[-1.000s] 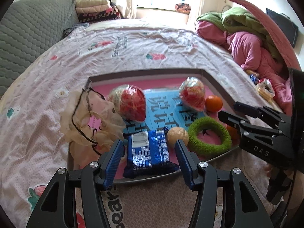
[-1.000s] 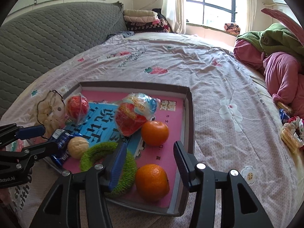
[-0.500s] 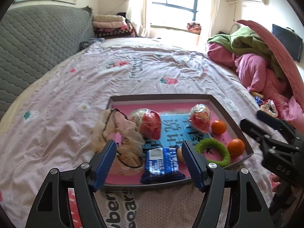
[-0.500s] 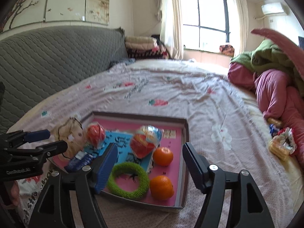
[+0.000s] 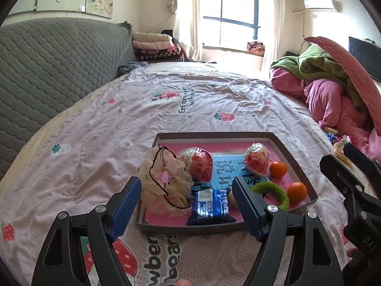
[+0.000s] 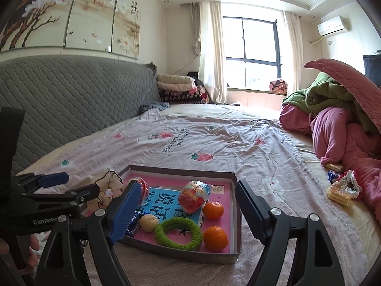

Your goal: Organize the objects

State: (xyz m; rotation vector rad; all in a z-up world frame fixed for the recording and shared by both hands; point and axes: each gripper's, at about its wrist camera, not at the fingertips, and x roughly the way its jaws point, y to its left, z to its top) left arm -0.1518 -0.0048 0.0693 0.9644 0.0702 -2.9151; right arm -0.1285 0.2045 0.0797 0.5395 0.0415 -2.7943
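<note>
- Left wrist view looks down on a shallow tray (image 5: 296,157) with a pink floor, lying on a bedspread (image 5: 166,109) printed with strawberries.
- Left gripper (image 5: 187,201) hangs over the tray's near edge, jaws widening and gripping nothing; between its blue pads (image 5: 125,208) a blue snack packet (image 5: 209,206) and a beige drawstring pouch (image 5: 164,182) show, both lying in the tray and untouched.
- Two red plastic-wrapped snacks (image 5: 201,163) rest on a blue printed sheet (image 5: 228,166) in the tray's middle.
- Right wrist view: the right gripper (image 6: 187,208) is also spreading its jaws, empty, above the tray's near side.
- Green fuzzy ring (image 6: 178,232) lies at the tray's front, with a small tan ball (image 6: 148,222) touching its left side.
- Two oranges (image 6: 215,237) sit beside the ring on its right, one behind the other.
- Pink and green bedding (image 6: 333,114) is heaped at the right, well apart from the tray.
</note>
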